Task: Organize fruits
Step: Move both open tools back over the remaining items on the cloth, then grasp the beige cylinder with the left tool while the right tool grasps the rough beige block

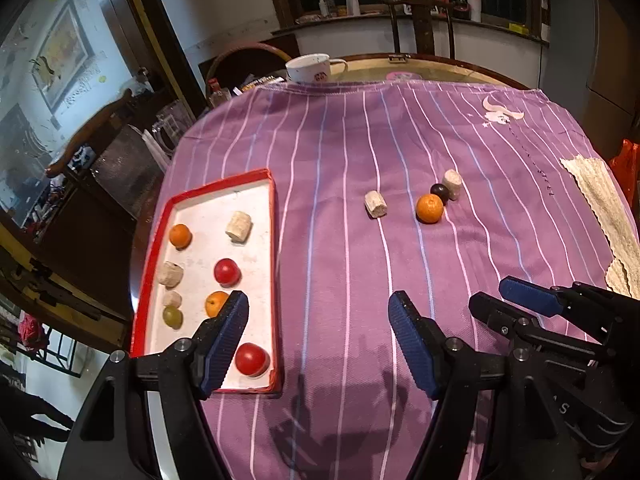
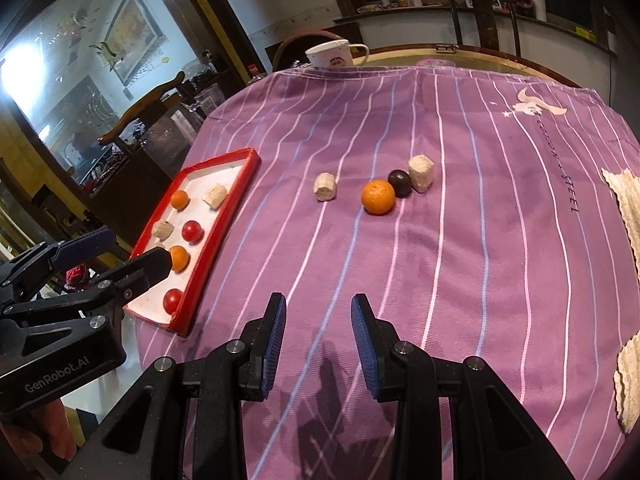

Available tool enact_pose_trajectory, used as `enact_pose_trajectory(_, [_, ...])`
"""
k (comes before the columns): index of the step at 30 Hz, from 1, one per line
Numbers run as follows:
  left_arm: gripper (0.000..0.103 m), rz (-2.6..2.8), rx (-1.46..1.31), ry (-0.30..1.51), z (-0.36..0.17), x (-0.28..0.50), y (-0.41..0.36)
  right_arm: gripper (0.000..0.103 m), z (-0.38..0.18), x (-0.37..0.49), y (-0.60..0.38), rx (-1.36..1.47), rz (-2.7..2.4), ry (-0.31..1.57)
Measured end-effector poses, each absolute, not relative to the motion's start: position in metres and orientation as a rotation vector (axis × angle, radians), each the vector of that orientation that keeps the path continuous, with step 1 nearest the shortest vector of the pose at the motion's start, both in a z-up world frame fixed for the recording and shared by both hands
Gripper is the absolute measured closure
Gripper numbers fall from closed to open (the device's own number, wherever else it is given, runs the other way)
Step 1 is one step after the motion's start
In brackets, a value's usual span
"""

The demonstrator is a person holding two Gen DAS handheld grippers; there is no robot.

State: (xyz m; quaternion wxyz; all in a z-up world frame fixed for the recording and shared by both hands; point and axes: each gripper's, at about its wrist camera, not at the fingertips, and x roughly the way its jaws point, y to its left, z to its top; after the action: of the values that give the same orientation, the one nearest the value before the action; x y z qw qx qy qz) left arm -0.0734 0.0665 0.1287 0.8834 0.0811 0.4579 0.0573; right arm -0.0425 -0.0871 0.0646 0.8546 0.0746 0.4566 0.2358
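A red-rimmed white tray (image 1: 276, 240) (image 2: 224, 224) lies at the left of the purple striped cloth. It holds two oranges, two red fruits, a green one and pale chunks. Loose on the cloth farther out are an orange (image 1: 429, 208) (image 2: 378, 197), a dark round fruit (image 1: 439, 191) (image 2: 399, 182) and two pale chunks (image 1: 376, 204) (image 1: 452, 184). My left gripper (image 1: 318, 298) (image 2: 136, 245) hovers open and empty at the tray's near right edge. My right gripper (image 2: 319, 299) (image 1: 490, 292) hangs over bare cloth nearer than the orange, its jaws narrowly apart with nothing between them.
A white mug (image 1: 310, 68) (image 2: 332, 56) stands at the table's far edge. A pale woven mat (image 1: 600, 208) (image 2: 628, 216) lies along the right edge. A wooden chair (image 1: 420, 24) stands beyond the table, and the cloth drops off at the left past the tray.
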Motion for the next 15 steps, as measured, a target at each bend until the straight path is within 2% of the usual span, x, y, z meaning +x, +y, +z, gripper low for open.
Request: enact_pose_trajectory(15, [0.031, 0.033, -0.089, 1.127, 0.061, -0.015, 0.117, 0.063, 0.042, 0.019, -0.125, 0.264, 0.327, 1.026])
